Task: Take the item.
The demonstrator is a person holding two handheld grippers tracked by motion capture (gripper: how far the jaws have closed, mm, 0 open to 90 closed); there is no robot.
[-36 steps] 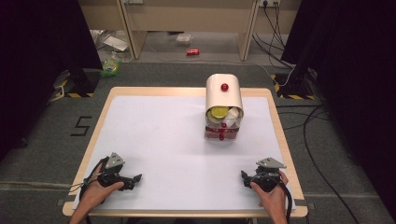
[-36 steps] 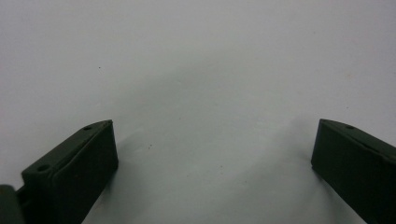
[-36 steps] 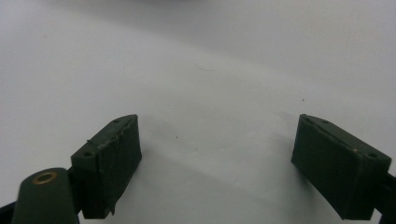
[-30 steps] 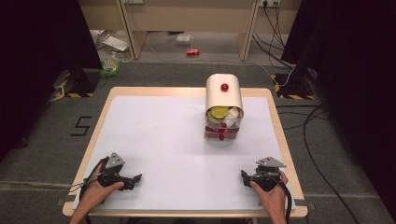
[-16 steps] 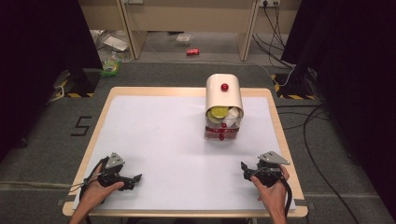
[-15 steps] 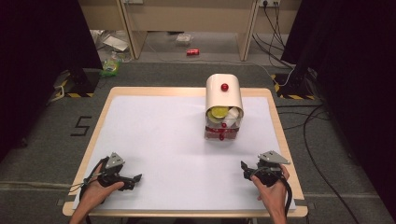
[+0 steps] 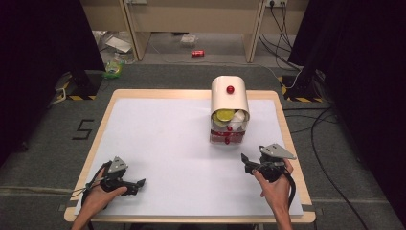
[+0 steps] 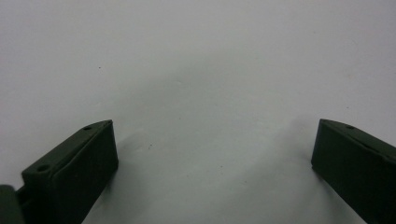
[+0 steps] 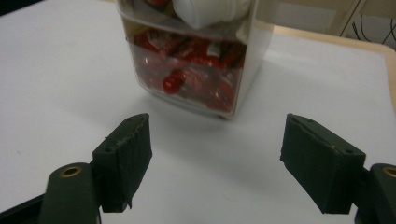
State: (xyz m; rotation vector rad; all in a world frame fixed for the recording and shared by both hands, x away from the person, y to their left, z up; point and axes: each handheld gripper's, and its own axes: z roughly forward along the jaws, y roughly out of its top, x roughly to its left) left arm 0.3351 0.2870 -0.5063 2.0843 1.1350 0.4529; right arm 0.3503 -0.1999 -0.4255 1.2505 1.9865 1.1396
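Observation:
A white bread-bin-shaped container (image 7: 230, 100) with a red knob on its rounded lid stands right of centre on the white table (image 7: 163, 139). Under the raised lid lie a yellow thing and white things. Its clear lower drawer (image 9: 187, 60), with a small red knob (image 9: 171, 83), holds red-wrapped items. My right gripper (image 7: 246, 161) hovers just in front of the drawer; in the right gripper view (image 9: 215, 120) its jaws have just been closing and stand apart with nothing between them. My left gripper (image 7: 140, 183) rests near the front left edge, open (image 8: 215, 126) over bare table.
The tabletop has a wooden rim (image 7: 191, 94). Beyond the far edge, on the grey floor, lie a red can (image 7: 197, 53), cables (image 7: 287, 28) and some litter (image 7: 115, 67). Black curtains hang on both sides.
My right gripper has lifted off the table and moved a little toward the container, and its jaws have narrowed. The left gripper has stayed put.

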